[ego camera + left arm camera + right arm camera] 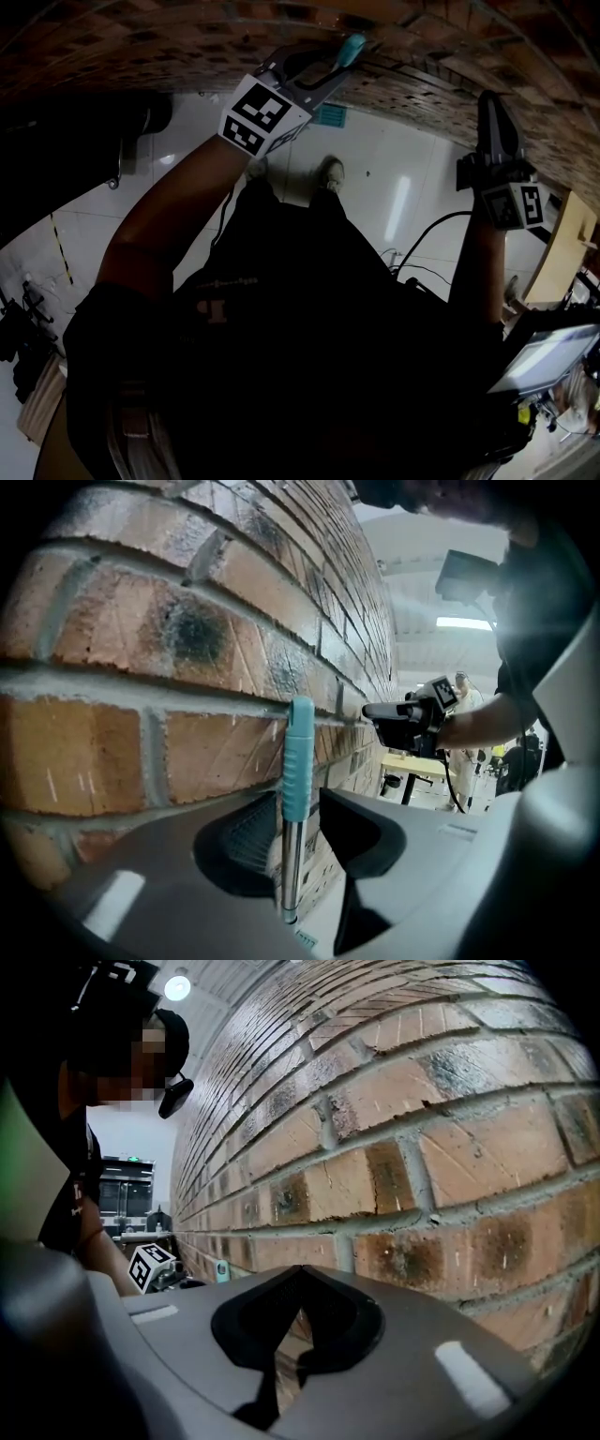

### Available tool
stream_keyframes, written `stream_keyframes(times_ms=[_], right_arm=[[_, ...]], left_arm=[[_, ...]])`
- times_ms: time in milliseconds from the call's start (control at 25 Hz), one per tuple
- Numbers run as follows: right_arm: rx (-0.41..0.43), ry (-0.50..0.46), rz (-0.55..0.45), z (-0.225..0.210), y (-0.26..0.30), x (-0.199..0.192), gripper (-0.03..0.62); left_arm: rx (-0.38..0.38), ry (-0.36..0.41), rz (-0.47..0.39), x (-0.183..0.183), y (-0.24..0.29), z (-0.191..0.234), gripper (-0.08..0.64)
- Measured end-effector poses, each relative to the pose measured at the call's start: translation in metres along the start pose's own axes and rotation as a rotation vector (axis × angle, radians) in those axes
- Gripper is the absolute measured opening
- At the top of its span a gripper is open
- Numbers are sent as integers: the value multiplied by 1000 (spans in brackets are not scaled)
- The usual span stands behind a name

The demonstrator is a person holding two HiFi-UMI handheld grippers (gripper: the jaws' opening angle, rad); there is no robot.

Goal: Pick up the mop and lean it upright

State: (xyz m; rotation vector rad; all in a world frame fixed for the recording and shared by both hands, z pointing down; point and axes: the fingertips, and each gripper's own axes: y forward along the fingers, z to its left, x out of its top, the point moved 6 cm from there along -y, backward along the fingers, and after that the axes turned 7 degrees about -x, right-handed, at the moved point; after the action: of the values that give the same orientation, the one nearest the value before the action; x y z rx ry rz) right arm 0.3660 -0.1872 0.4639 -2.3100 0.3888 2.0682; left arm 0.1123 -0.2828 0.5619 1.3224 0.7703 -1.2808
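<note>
Left hand-held gripper (298,822): grey two-jaw tool with a black-and-white marker cube, upper centre of the head view (328,75). Its jaws stand partly apart with the steel mop handle with teal plastic grip (299,757) between them. The left pad lies close beside the tube, and a gap shows at the right pad.
Mop handle: upright at the centre of the left gripper view. The teal grip rises above the jaws and the polished tube runs down below them. The grip's top (352,49) lies against or just beside the wall; contact cannot be told. The mop's head is out of view.
Right hand-held gripper (300,1274): matching grey tool at the right edge of the head view (489,108), well apart from the handle. Its jaws are pressed together with nothing between them, pointing at the wall.
Red-brown brick wall (422,1147): fills most of both gripper views and arcs across the top of the head view.
White glossy tiled floor (394,159): upper middle of the head view, bearing the person's light shoes (330,173).
</note>
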Motion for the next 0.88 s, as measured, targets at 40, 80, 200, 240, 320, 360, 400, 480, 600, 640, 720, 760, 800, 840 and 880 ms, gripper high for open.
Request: stream_keyframes(times_ms=[40, 80, 200, 240, 320, 360, 400, 480, 600, 640, 720, 760, 800, 840, 880], right_arm=[[0, 0, 0, 0, 0, 0, 15], [1, 0, -1, 1, 1, 0, 15], [5, -1, -2, 2, 1, 1, 15], [6, -2, -2, 2, 1, 1, 15], [10, -6, -1, 4, 0, 2, 15], [13, -8, 0, 5, 0, 3, 15], [16, -9, -1, 6, -1, 4, 15], [24, -11, -4, 10, -2, 6, 15], [38, -12, -3, 18, -4, 9, 15], [44, -11, -1, 21, -5, 9, 15], [54, -9, 3, 27, -5, 10, 15], [58, -7, 4, 29, -6, 10, 15], [62, -5, 5, 30, -6, 10, 15], [65, -3, 7, 32, -6, 9, 15], [68, -1, 9, 34, -7, 9, 15]], left_arm=[[1, -4, -4, 0, -1, 0, 123], [3, -7, -10, 0, -2, 0, 123], [10, -15, -34, 3, -8, -1, 124], [12, -18, -43, 5, -11, -1, 124], [16, -19, -60, 8, -20, -3, 124], [18, -19, -67, 10, -26, -3, 124], [19, -21, -75, 13, -33, -3, 124], [20, -38, -103, 20, -50, 0, 124], [24, -61, -153, 30, -81, 5, 123], [26, -60, -162, 33, -93, 7, 123], [32, -57, -174, 36, -116, 12, 121], [38, -63, -182, 38, -128, 14, 113], [48, -77, -190, 40, -139, 17, 104], [60, -95, -201, 42, -149, 19, 90], [75, -114, -213, 42, -159, 22, 77]])
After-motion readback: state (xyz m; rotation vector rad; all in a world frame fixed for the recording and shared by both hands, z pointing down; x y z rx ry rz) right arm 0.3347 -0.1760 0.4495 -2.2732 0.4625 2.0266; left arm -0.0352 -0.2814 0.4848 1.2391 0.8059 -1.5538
